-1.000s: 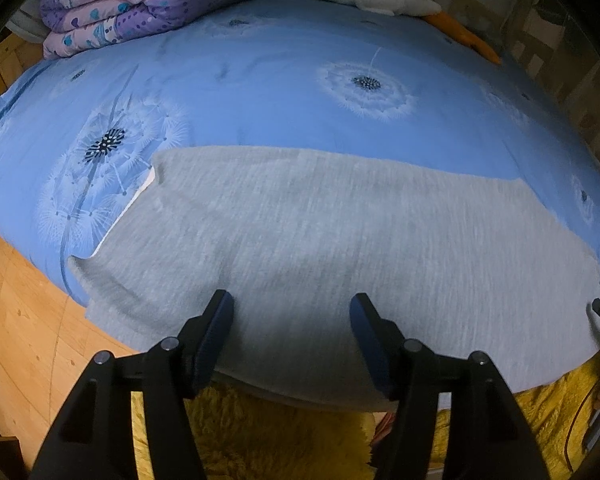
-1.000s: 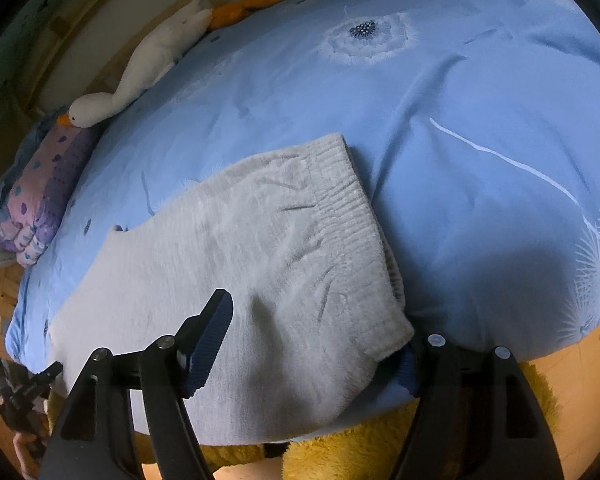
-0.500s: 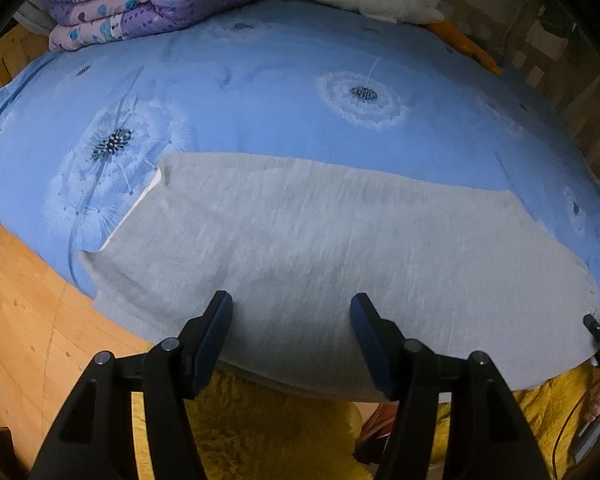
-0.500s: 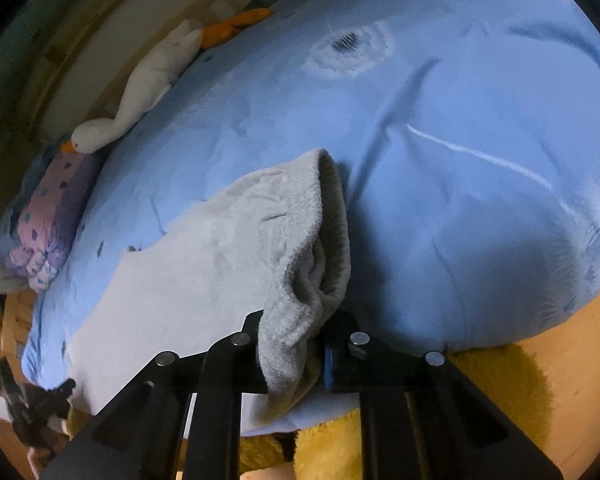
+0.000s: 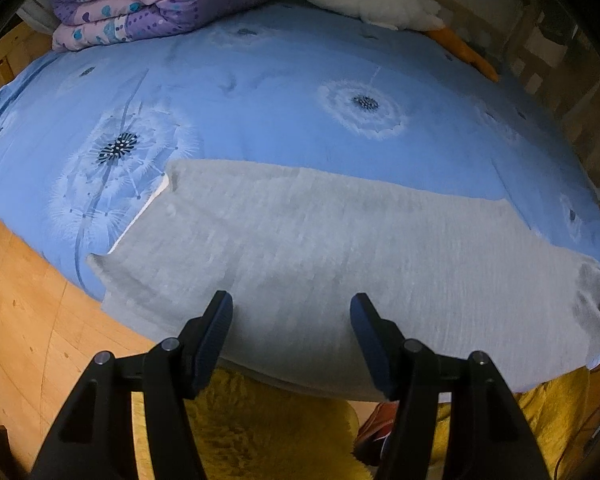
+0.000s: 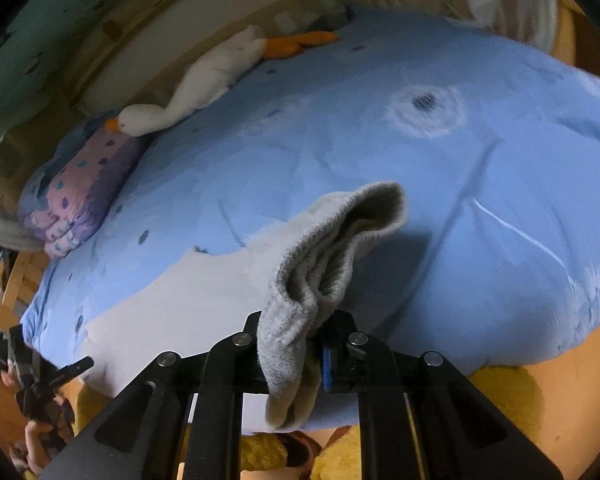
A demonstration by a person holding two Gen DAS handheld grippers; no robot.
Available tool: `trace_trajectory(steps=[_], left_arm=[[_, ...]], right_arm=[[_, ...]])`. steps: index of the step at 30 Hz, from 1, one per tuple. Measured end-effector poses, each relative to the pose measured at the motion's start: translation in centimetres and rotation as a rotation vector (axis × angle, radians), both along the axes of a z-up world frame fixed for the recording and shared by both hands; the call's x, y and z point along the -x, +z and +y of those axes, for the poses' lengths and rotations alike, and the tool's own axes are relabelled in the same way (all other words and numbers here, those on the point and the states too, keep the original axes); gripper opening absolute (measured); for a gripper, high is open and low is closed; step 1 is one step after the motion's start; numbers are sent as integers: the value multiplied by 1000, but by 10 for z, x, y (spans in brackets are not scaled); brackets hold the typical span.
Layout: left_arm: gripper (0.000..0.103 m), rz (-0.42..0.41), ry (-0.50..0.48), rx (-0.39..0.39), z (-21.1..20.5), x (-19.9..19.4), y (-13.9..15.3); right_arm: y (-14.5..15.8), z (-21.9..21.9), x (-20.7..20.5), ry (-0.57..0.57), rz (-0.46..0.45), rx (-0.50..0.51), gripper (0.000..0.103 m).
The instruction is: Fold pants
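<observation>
Grey pants [image 5: 320, 248] lie lengthwise along the near edge of a bed with a blue dandelion-print cover [image 5: 260, 100]. My left gripper [image 5: 292, 332] hovers open above the middle of the trouser legs, nothing between its blue pads. In the right wrist view my right gripper [image 6: 292, 356] is shut on the ribbed waistband [image 6: 324, 264], which stands bunched and lifted off the cover; the rest of the pants [image 6: 172, 312] trails flat to the left. The left gripper [image 6: 40, 384] shows at the far left edge there.
A folded purple quilt [image 5: 156, 4] and a white plush goose [image 5: 372, 0] lie at the far side of the bed. A yellow rug [image 5: 268, 424] and wooden floor [image 5: 20, 320] lie below the near edge. Wooden bed rails [image 5: 552, 60] stand at the right.
My right gripper went from open around the waistband corner to shut on it, then rose, pulling the waistband up into a bunch. The left gripper stayed open over the legs.
</observation>
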State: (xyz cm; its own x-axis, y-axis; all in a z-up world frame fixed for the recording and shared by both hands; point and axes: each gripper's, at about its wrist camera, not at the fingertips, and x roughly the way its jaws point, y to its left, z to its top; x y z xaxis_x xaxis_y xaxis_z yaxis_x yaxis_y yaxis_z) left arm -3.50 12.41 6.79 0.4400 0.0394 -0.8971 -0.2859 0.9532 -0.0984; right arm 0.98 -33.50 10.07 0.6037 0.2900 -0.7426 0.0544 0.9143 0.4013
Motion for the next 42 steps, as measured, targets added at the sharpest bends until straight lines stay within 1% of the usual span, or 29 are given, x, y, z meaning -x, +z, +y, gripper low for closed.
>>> trace_trajectory(steps=[9,16,23,26,30,36,42], left_arm=[[65,-3,-1,-3,2,-1,3],[65,-9,-1,-12,6,-2,10],[65,-25,2,-20,18,0,22],[65,-35,9,-20,27,1,27],[65,-48,27,20,41,3,30],[65,-49,59,12,57,7,31],[65,-53,87,23,73,9,30]], right_arm=[[32,47,-5,129,-58,41,15],[44,77,-11,211,-77,33,14],[50,118,-17,311,-94,26,14],[54,141,-21,362,-105,25,14],[59,169,-23,428,-119,17,14],[65,219,-28,526,-130,12,14],[62,275,-30,621,-126,54,14]])
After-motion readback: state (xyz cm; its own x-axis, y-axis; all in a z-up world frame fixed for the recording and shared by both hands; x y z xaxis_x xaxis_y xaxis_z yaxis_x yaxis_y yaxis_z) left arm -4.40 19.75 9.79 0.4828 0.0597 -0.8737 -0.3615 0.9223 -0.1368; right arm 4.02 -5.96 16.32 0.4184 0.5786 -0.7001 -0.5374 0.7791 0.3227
